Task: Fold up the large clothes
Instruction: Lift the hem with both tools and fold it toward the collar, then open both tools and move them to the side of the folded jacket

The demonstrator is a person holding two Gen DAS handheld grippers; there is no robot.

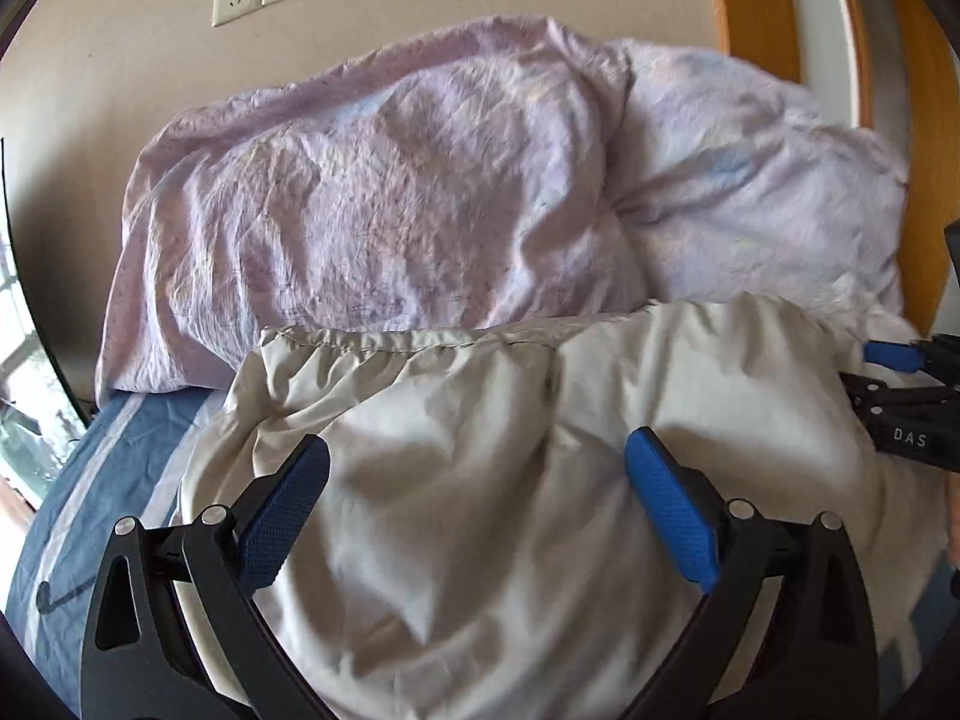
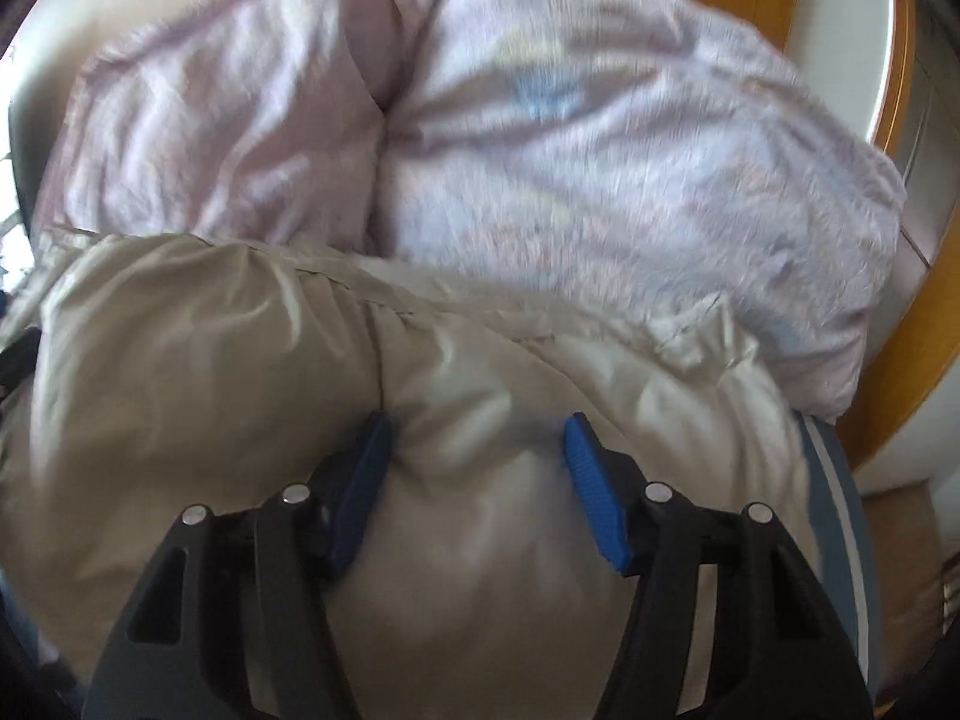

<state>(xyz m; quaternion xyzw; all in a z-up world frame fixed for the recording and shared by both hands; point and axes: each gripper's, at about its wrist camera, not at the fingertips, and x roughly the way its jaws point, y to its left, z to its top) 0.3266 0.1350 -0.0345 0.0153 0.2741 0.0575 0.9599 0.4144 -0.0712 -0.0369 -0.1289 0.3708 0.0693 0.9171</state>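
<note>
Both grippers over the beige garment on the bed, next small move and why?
Probably close the left gripper on a fold of the beige garment. Its jaws stand wide with cloth below and nothing pinched. The right gripper already straddles a puffed ridge of the garment; whether its pads press is unclear. The garment lies bunched against the lilac bedding, so it needs a grip before any fold.

A home bedroom: bed (image 1: 108, 480), pillows (image 1: 372, 204), wooden headboard (image 1: 762, 12).
</note>
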